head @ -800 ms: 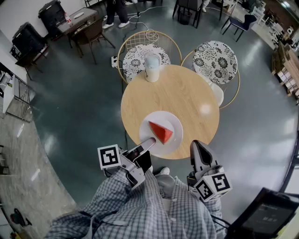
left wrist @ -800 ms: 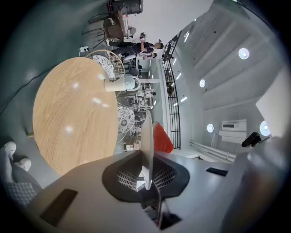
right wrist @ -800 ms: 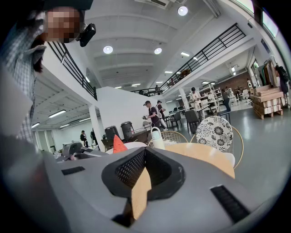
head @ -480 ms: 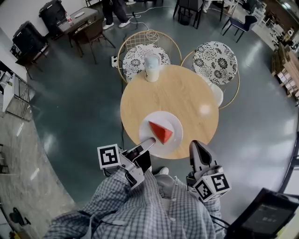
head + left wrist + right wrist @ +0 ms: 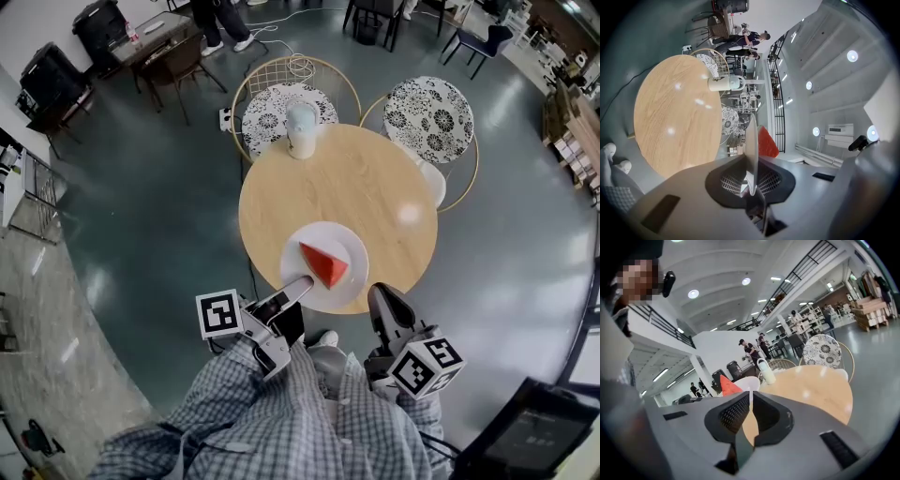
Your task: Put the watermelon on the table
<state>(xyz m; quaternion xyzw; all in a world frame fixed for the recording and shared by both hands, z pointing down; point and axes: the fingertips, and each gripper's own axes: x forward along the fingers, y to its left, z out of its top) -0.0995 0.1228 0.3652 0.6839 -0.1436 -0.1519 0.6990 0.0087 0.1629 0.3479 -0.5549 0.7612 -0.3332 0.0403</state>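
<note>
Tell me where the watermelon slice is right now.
Head view, centre: the watermelon slice sits on the white plate at the near edge of the round table, with the left gripper clamped on the plate's rim.

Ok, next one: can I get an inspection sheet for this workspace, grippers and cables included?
Surface: round wooden table.
Job's things: watermelon slice on white plate at the table's near edge; whether the plate rests there, cannot tell.
Clutter: white jug at the far edge.
Grippers: left gripper fingers shut on the plate's rim; right gripper shut, empty, beside the table.
Cables: white cable on the floor.
Surroundings: patterned chairs, person standing far off.
</note>
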